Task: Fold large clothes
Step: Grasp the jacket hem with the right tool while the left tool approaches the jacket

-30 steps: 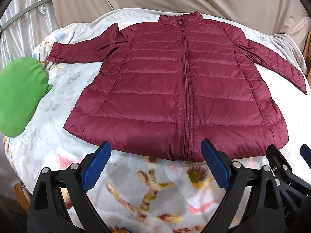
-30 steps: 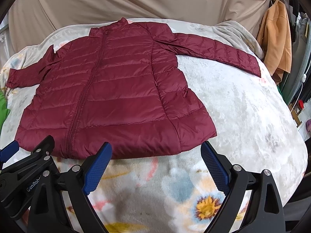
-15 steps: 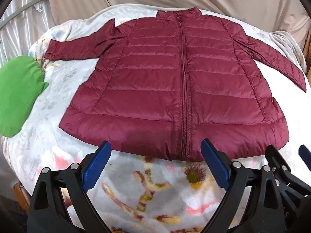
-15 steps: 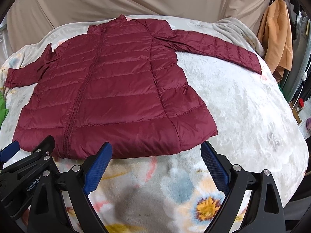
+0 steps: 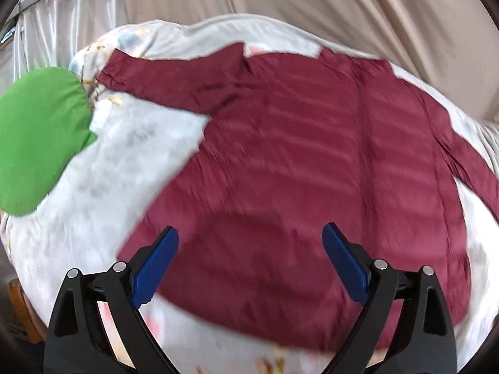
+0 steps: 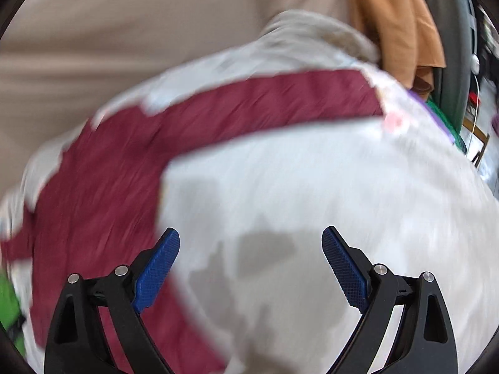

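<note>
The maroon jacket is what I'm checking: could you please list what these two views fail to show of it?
- Left wrist view: the maroon jacket has its hem partly behind the left gripper; zipper smeared by motion blur.
- Right wrist view: only one sleeve and the side show; the frame's left edge cuts the rest, heavily blurred.
- Right gripper: contact with the blanket is unclear.

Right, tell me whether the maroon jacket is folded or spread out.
Spread out. The maroon jacket lies flat on the blanket, both sleeves extended sideways, nothing folded over.
</note>
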The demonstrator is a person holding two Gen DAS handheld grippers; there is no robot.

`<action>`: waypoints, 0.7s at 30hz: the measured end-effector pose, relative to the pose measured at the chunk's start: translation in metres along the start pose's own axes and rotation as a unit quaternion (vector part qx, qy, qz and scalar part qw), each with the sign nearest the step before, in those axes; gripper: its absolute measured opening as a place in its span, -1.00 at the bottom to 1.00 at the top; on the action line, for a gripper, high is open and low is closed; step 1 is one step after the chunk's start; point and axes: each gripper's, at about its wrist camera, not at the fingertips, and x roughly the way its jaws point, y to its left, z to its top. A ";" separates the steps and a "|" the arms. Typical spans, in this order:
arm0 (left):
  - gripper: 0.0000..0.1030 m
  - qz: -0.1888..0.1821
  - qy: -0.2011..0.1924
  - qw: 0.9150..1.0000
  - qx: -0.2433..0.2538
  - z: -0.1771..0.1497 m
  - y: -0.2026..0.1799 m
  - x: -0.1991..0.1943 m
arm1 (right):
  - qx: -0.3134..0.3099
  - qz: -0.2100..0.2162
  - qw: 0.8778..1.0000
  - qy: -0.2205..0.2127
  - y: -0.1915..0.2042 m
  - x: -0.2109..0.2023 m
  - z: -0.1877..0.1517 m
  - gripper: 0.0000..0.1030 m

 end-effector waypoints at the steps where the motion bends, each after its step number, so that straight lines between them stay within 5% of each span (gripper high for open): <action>1: 0.77 0.002 -0.004 1.000 -0.003 0.007 0.001 0.005 | 0.020 0.002 1.000 -0.010 -0.014 0.012 0.017 0.77; 4: 0.77 0.024 -0.025 0.999 -0.006 0.030 0.000 0.025 | 0.091 -0.021 0.995 -0.028 -0.061 0.054 0.061 0.77; 10: 0.77 0.037 -0.040 0.998 -0.009 0.045 -0.007 0.055 | 0.171 -0.049 0.984 -0.026 -0.109 0.124 0.089 0.76; 13: 0.77 0.024 -0.028 0.999 -0.010 0.044 -0.010 0.070 | 0.203 -0.039 0.978 -0.029 -0.115 0.144 0.088 0.40; 15: 0.77 0.014 -0.023 1.000 -0.005 0.044 -0.012 0.078 | 0.215 -0.020 0.976 -0.031 -0.111 0.152 0.092 -0.51; 16: 0.77 0.009 -0.023 1.000 -0.003 0.045 -0.012 0.081 | 0.219 -0.005 0.975 -0.035 -0.105 0.153 0.096 -0.77; 21: 0.76 -0.009 -0.025 1.000 -0.003 0.051 -0.012 0.087 | 0.151 0.105 0.975 -0.126 -0.016 0.109 0.130 -0.90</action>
